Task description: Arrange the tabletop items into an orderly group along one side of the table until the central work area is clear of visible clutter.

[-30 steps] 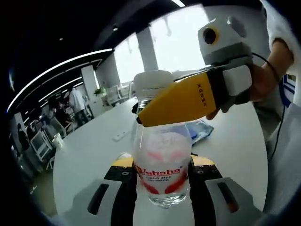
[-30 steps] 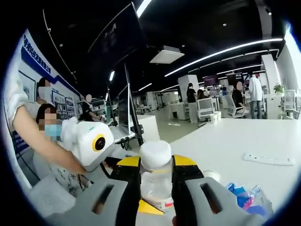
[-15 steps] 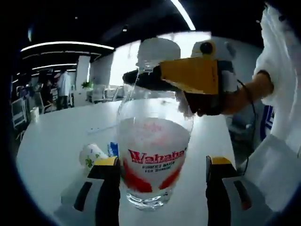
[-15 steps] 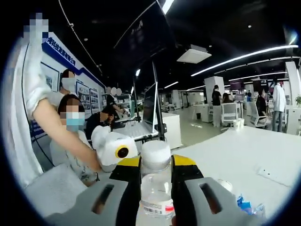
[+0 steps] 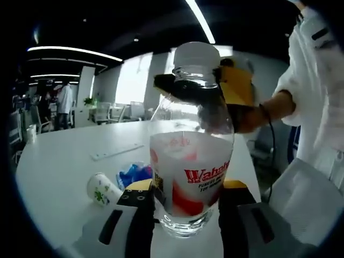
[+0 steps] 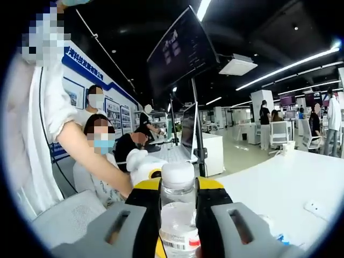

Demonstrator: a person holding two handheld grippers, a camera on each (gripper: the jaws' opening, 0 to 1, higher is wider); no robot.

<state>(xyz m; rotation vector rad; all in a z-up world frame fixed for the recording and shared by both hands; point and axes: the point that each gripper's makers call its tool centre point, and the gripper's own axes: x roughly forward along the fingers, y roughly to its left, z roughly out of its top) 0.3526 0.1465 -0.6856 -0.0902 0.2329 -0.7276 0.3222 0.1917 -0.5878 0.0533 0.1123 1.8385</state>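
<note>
Both claws, left (image 5: 185, 200) and right (image 6: 178, 200), clamped (arms raised)

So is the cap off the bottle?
No, the white cap sits on top of the bottle, above where the right gripper clamps the neck.

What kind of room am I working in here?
Most likely an open-plan office or demo hall: a long white table, office chairs around desks, a big monitor on a stand, and strip lights overhead. The left gripper grips a water bottle.

Bottle (image 5: 191, 161) clear glossy plastic; table (image 5: 64, 161) smooth white, probably laminate; tongs (image 5: 180, 215) matt plastic.
</note>
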